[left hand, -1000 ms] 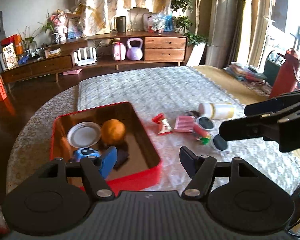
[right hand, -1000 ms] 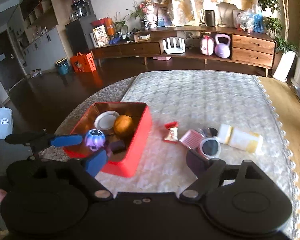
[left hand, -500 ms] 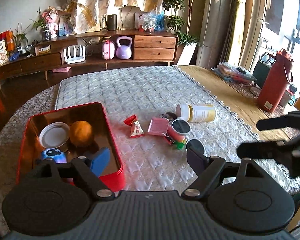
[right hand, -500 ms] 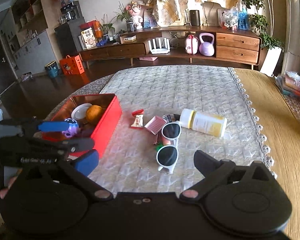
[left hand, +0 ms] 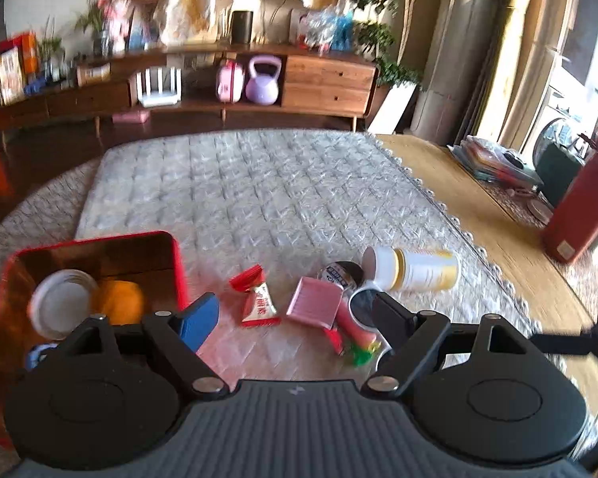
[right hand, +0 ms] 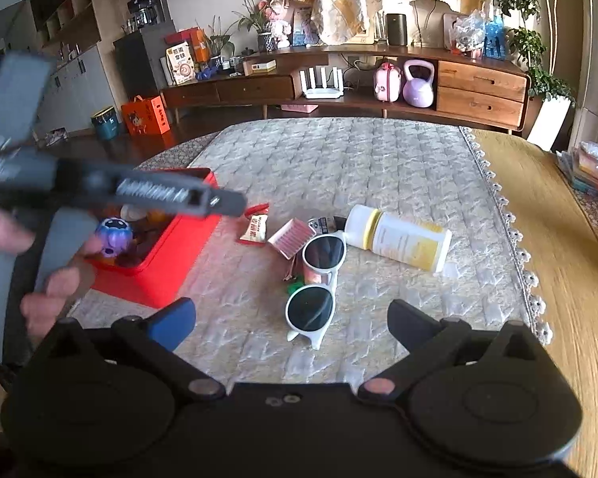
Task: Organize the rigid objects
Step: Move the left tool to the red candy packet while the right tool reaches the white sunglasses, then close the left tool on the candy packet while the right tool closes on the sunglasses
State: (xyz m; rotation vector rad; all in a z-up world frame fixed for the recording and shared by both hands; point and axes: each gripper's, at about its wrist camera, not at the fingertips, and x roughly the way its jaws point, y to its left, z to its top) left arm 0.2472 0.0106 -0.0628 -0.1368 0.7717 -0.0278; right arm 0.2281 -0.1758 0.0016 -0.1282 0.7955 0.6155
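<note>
A red tin box (left hand: 171, 251) (right hand: 167, 275) sits at the left on the quilted mat and holds a white lid (left hand: 59, 306), an orange (left hand: 119, 302) and a purple-blue toy ball (right hand: 113, 235). To its right lie a red candy wrapper (left hand: 257, 302), a pink comb (left hand: 315, 304), white sunglasses (right hand: 319, 279) and a white-and-yellow bottle (left hand: 414, 269) (right hand: 398, 239) on its side. My left gripper (left hand: 295, 314) is open and empty, over the box's right edge and the candy. My right gripper (right hand: 291, 318) is open and empty, just in front of the sunglasses.
The mat ends at a beaded fringe (right hand: 514, 239) with bare wooden tabletop (right hand: 558, 239) to the right. A red flask (left hand: 582, 207) stands at the far right. A long wooden sideboard (right hand: 378, 79) runs along the back wall.
The left gripper has drawn back from inside the box and swung right; the toy ball it had been over lies in the box. The right gripper pulled back and recentred on the sunglasses.
</note>
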